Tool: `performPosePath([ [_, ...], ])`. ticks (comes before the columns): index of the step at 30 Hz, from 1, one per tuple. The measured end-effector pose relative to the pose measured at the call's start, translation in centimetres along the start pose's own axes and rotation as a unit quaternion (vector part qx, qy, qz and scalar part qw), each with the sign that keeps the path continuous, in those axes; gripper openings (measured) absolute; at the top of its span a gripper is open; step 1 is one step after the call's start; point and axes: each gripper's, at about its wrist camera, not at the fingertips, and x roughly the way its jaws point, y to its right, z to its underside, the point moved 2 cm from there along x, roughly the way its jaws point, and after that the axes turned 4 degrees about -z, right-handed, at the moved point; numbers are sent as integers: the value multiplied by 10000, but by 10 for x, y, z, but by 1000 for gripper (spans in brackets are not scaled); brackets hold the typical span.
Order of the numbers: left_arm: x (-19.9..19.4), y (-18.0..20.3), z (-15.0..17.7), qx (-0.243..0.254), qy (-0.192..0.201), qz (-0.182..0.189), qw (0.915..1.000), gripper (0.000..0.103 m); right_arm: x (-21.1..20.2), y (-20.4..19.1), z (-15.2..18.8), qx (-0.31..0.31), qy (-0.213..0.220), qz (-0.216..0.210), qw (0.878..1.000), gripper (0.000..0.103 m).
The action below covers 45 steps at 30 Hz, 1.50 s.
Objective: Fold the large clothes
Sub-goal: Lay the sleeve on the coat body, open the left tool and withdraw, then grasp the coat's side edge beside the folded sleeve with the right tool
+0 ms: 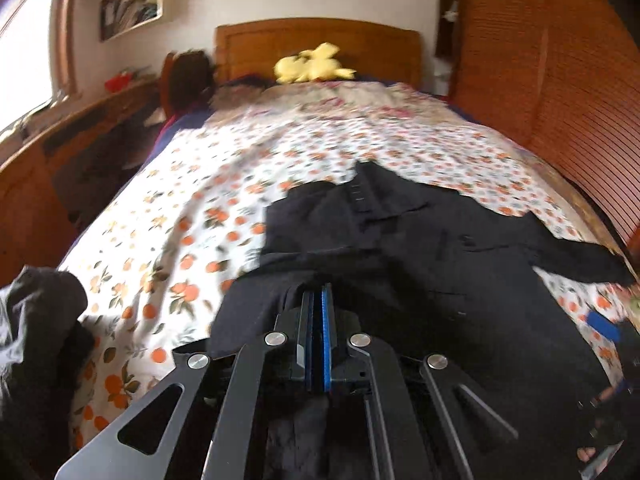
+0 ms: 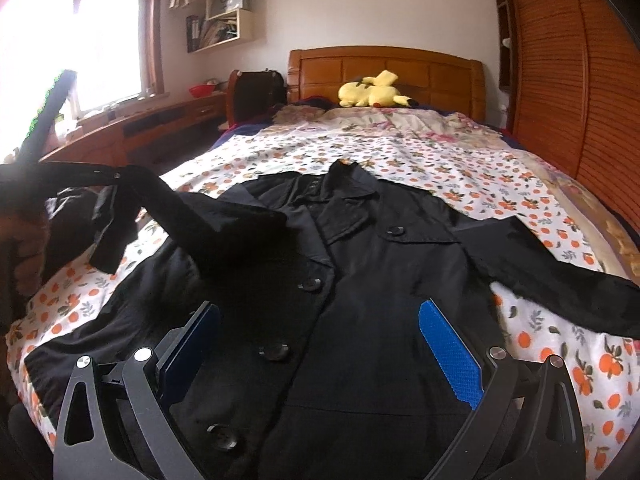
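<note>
A black buttoned coat lies face up on the bed, collar toward the headboard. Its right sleeve is spread out flat to the right. My left gripper is shut on the coat's left sleeve, and black cloth is bunched between its blue pads. In the right wrist view that sleeve rises off the bed toward the upper left, with its strap hanging down. My right gripper hovers open over the coat's front, nothing between its fingers. One of its blue pads shows at the right edge of the left wrist view.
The bed has an orange-flowered sheet and a wooden headboard with a yellow plush toy in front of it. A slatted wooden wardrobe runs along the right, a desk along the left. Dark clothes are piled at the bed's near left corner.
</note>
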Motion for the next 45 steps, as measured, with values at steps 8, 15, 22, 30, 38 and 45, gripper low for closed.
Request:
performPosePath([
  [8, -29, 54, 30, 430, 111, 265, 9987, 3, 3, 26, 4, 238, -88, 215, 9994, 97],
  [15, -30, 65, 67, 423, 13, 401, 9983, 6, 6, 29, 8, 235, -147, 249, 9993, 97],
  [22, -40, 58, 89, 278, 36, 599, 9978, 36, 11, 21, 5, 199, -141, 163, 9996, 97],
  [30, -74, 46, 103, 297, 435, 563, 9970, 73, 21, 3, 8, 51, -261, 22, 9996, 97],
  [38, -98, -2, 114, -217, 748, 417, 9961, 101, 24, -24, 10, -98, -308, -368, 9988, 97],
  [45, -97, -42, 131, -249, 694, -53, 9973, 101, 19, -62, 13, -397, -196, -689, 9966, 92],
])
